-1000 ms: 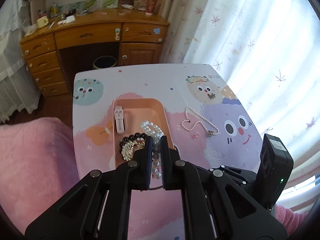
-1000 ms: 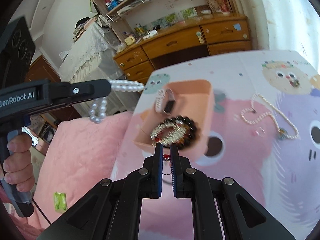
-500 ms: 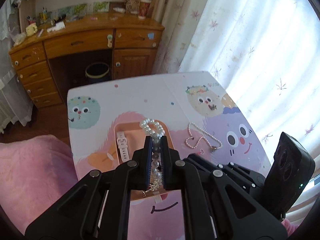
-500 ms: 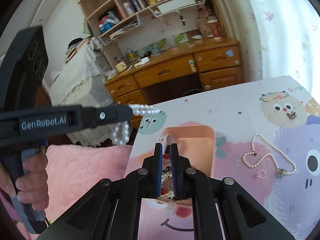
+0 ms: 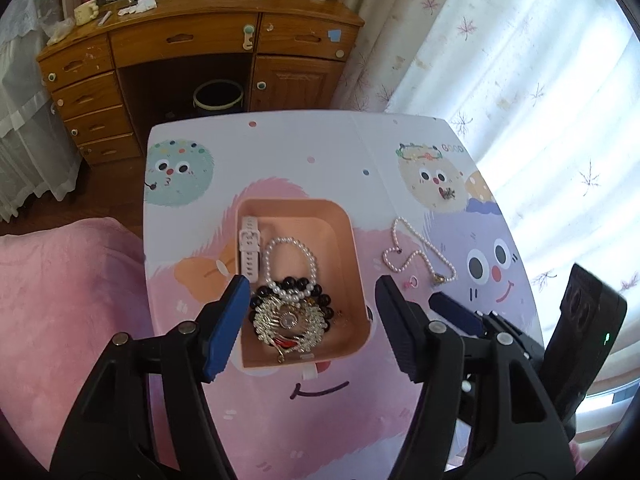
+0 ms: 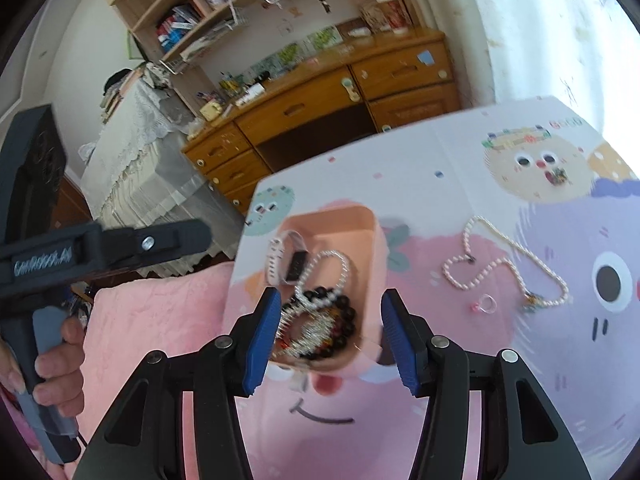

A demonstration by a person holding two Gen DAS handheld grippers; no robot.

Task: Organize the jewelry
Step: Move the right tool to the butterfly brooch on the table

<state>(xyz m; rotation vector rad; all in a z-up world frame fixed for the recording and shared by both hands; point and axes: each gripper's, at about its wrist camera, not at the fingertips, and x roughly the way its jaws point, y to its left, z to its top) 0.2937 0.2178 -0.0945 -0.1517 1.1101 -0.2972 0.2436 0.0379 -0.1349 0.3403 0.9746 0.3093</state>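
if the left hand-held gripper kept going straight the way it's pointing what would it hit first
Probably the jewelry heaped in the pink tray: the open left hand-held gripper frames the silver brooch and black bead bracelet. Depth is unclear.

On the table cover point(image 5: 320, 148), near the far right corner, small letters read "GOOD" point(image 5: 452, 148), right beside the cartoon face with the flower crown; in the right wrist view that same print is smeared and unreadable. On the side of the left gripper point(image 6: 120, 248) there's pale lettering point(image 6: 42, 266), too blurred to make out. Book spines on the shelf point(image 6: 188, 24): too small to read.
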